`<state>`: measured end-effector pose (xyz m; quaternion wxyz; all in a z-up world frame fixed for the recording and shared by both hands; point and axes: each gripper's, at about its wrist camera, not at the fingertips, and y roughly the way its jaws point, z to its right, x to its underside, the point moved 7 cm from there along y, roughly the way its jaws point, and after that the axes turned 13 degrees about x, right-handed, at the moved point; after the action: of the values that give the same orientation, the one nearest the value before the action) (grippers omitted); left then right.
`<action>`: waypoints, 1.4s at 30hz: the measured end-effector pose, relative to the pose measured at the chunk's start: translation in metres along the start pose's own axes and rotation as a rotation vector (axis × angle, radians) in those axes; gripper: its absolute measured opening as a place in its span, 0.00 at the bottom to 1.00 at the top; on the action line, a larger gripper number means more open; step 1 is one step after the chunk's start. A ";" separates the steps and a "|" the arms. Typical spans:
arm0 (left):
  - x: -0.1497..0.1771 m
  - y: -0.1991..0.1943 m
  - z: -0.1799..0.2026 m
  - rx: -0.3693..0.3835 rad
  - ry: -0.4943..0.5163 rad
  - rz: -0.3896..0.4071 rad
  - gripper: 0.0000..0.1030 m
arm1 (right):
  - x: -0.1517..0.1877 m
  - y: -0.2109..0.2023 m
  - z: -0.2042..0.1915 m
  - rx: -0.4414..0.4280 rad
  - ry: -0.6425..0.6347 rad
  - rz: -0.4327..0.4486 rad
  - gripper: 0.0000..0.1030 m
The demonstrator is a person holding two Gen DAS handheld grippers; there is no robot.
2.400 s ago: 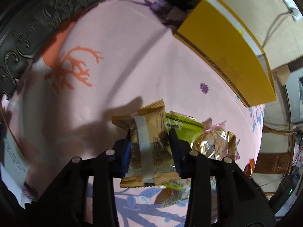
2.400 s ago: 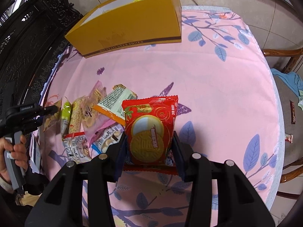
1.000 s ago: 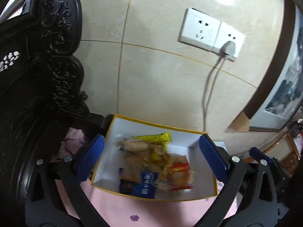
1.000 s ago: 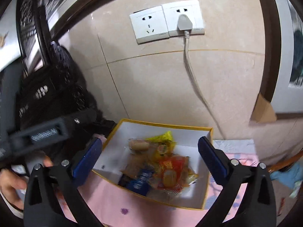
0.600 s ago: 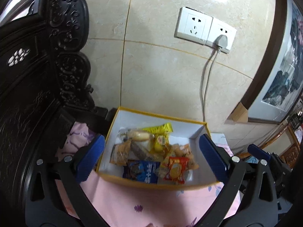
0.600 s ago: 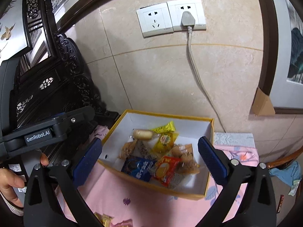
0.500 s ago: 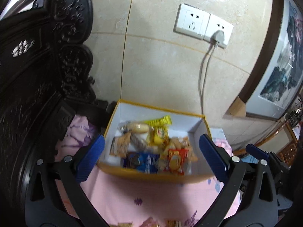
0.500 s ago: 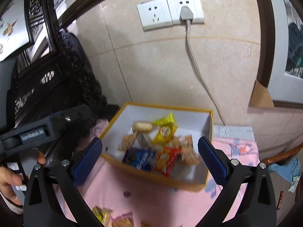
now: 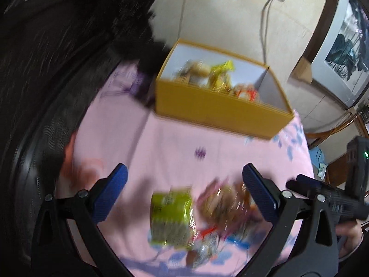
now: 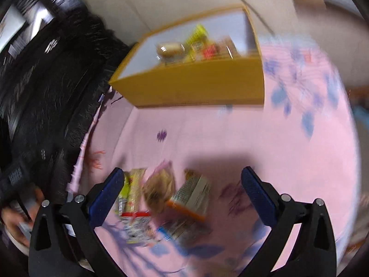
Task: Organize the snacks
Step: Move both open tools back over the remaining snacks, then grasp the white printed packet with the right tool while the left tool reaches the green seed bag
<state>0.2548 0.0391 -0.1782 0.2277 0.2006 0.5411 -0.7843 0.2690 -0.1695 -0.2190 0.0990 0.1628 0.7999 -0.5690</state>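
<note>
A yellow box (image 9: 219, 110) with several snacks inside stands at the back of the pink tablecloth; it also shows in the right wrist view (image 10: 196, 87). My left gripper (image 9: 184, 194) is open and empty above a pile of loose snacks, with a green packet (image 9: 170, 221) and a golden wrapped snack (image 9: 221, 203) below it. My right gripper (image 10: 182, 191) is open and empty above the same pile, over an orange-edged packet (image 10: 193, 196) and a tan snack (image 10: 159, 189). Both views are blurred by motion.
Dark carved wooden furniture (image 9: 57, 57) stands along the left edge of the table. A tiled wall with a socket and cable (image 9: 265, 23) is behind the box. The right gripper's body (image 9: 334, 200) and hand show at the left view's right edge.
Both grippers have swung down and back from above the box toward the loose snack pile on the tablecloth. Earlier each held a snack; both are now open and empty.
</note>
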 end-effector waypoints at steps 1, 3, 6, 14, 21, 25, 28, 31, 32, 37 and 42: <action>0.010 -0.002 -0.005 0.000 -0.015 -0.012 0.98 | 0.004 0.005 0.003 -0.004 0.028 -0.020 0.99; 0.030 -0.006 -0.014 -0.006 -0.041 -0.027 0.98 | 0.014 0.016 0.012 -0.009 0.104 -0.062 0.99; 0.052 -0.011 -0.023 -0.025 -0.061 -0.043 0.98 | 0.023 0.029 0.017 -0.014 0.166 -0.109 0.99; 0.079 -0.012 -0.037 -0.022 -0.134 -0.092 0.98 | 0.019 0.062 0.011 0.027 0.187 -0.198 0.92; 0.079 -0.016 -0.043 -0.038 -0.138 -0.081 0.98 | 0.020 0.084 0.004 0.068 0.174 -0.269 0.89; 0.081 -0.015 -0.050 -0.046 -0.161 -0.089 0.98 | 0.021 0.082 -0.001 0.102 0.114 -0.243 0.66; 0.083 -0.013 -0.053 -0.055 -0.169 -0.094 0.98 | 0.025 0.082 -0.003 0.093 0.074 -0.247 0.38; 0.085 -0.008 -0.053 -0.055 -0.168 -0.112 0.98 | 0.025 0.071 -0.003 0.070 0.086 -0.210 0.37; 0.085 -0.007 -0.053 -0.059 -0.164 -0.114 0.98 | 0.025 0.065 -0.002 0.058 0.097 -0.197 0.37; 0.087 0.019 -0.049 -0.071 -0.120 -0.171 0.98 | 0.031 0.041 0.006 0.035 0.124 -0.163 0.37; 0.087 0.049 -0.039 -0.068 -0.071 -0.216 0.98 | 0.041 0.025 0.007 0.013 0.130 -0.151 0.37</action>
<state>0.2141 0.0481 -0.2772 0.1674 0.1054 0.5777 -0.7919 0.2405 -0.1622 -0.2572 0.0025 0.1391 0.8110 -0.5682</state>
